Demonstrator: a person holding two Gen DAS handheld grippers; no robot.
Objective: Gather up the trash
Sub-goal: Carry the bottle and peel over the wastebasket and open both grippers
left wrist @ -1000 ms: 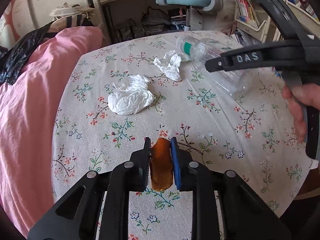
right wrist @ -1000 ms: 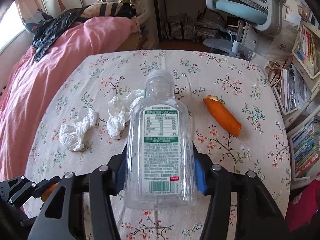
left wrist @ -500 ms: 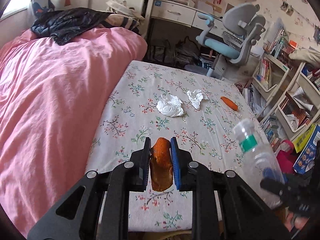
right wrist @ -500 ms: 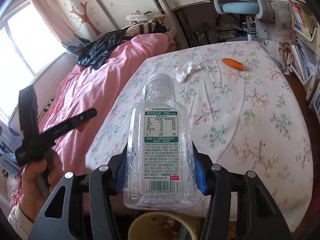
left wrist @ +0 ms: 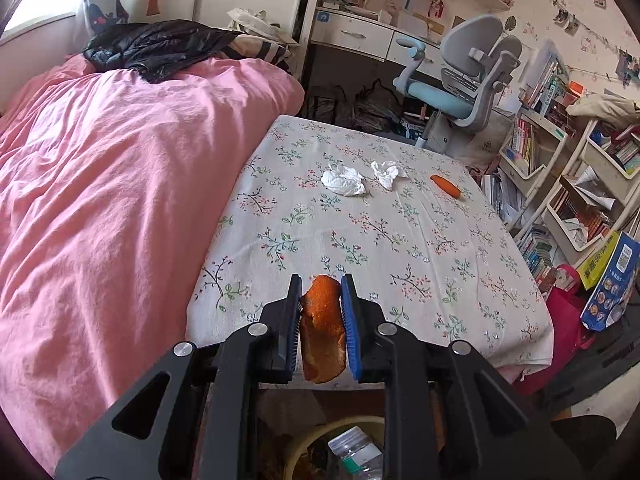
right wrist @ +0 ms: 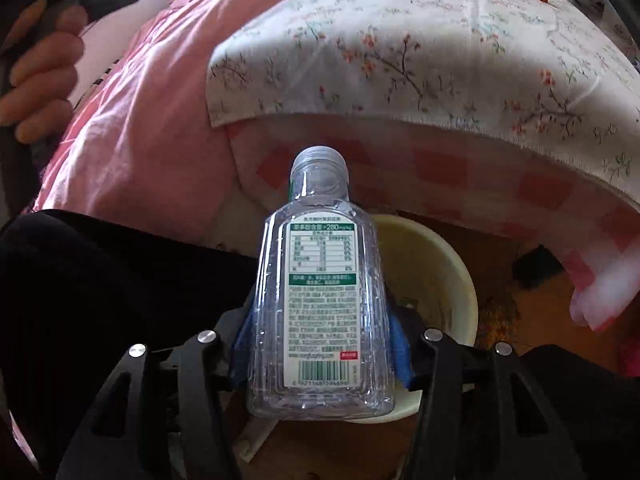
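Now left hand-held gripper (left wrist: pixel 322 312) clamps one orange peel (left wrist: pixel 323 332); right hand-held gripper (right wrist: pixel 320 344) clamps one bottle (right wrist: pixel 320 300); ahead on surface (left wrist: pixel 400 248): two tissues (left wrist: pixel 344 182), one carrot (left wrist: pixel 446 185).

pink duvet (left wrist: pixel 120 184) (black jacket (left wrist: pixel 160 46) atop), desk chair (left wrist: pixel 460 80).

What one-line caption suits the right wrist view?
Right tongs grip a clear plastic bottle above a pale yellow bin.

My table (left wrist: pixel 400 248) wears a floral cloth. Toward its far edge lie two tissues (left wrist: pixel 343 183) (left wrist: pixel 386 172), side by side, and a carrot (left wrist: pixel 446 185) nearer the far right corner.
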